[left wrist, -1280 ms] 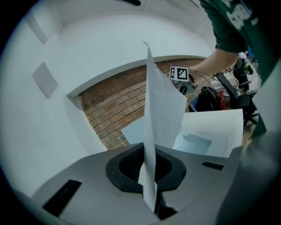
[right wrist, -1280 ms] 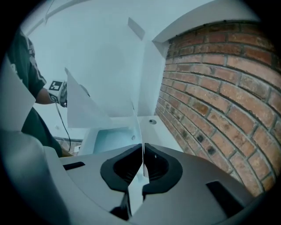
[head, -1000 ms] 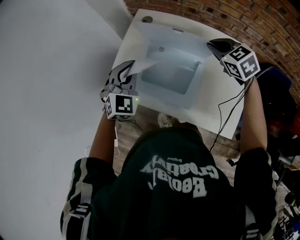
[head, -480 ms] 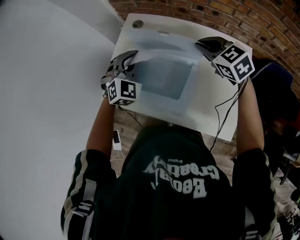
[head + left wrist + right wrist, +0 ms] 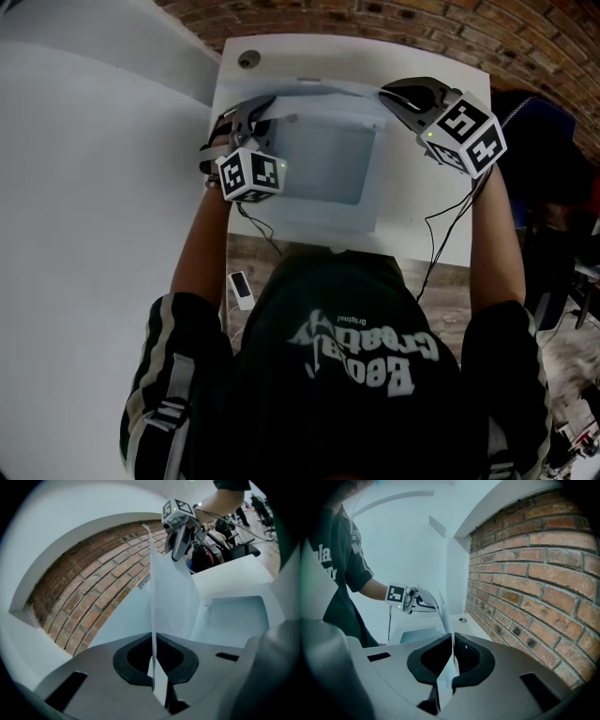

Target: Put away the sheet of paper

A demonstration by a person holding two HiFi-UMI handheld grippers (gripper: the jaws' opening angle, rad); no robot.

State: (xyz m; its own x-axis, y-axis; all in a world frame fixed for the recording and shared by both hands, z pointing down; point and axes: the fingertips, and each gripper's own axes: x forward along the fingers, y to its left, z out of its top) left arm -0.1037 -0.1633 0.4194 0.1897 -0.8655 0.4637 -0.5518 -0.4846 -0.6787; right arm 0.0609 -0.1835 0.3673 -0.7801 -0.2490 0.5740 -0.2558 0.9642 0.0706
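A white sheet of paper [image 5: 328, 105] hangs stretched between my two grippers over the far half of a white table [image 5: 422, 216]. My left gripper [image 5: 265, 105] is shut on the sheet's left end. In the left gripper view the sheet [image 5: 171, 592] runs edge-on out of the closed jaws of the left gripper [image 5: 153, 667] towards the right gripper [image 5: 180, 531]. My right gripper [image 5: 386, 94] is shut on the other end. The right gripper view shows the sheet [image 5: 445, 611] pinched in the right gripper [image 5: 452, 660], with the left gripper [image 5: 419, 603] beyond it.
A pale translucent tray or folder [image 5: 319, 214] lies on the table under the sheet. A brick wall [image 5: 450, 28] runs behind the table and a white wall stands at the left. A round hole [image 5: 248, 58] sits in the table's far left corner. Cables [image 5: 436, 234] trail from the grippers.
My left gripper has carried its end of the sheet along the table's left side towards the brick wall and rolled a little. The sheet now lies straighter between the grippers. The right gripper has stayed put.
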